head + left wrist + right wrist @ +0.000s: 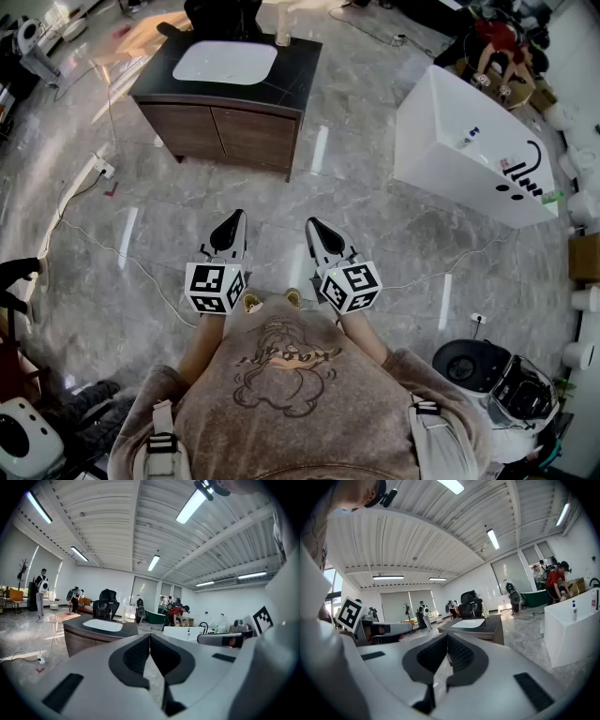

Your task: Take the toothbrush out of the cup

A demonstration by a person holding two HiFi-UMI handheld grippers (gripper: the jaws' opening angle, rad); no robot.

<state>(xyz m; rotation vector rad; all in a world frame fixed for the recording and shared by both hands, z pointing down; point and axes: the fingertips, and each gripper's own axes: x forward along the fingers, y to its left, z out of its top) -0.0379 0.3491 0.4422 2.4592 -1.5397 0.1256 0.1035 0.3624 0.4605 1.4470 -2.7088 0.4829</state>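
A dark wooden vanity (225,117) with a white basin (225,62) stands across the floor from me. A small pale cup (282,37) stands at its far right corner and shows again in the left gripper view (124,614). It is too small to make out a toothbrush in it. My left gripper (228,225) and right gripper (319,231) are held side by side close to my body, well short of the vanity. Both point roughly level toward it. Each is shut with nothing between its pads (140,653) (459,656).
A white bathtub (469,150) stands to the right on the grey marble floor (356,206). A white cable and socket (98,171) lie at the left. A black round device (464,363) sits at the lower right. A person in red (497,45) bends over at the far right.
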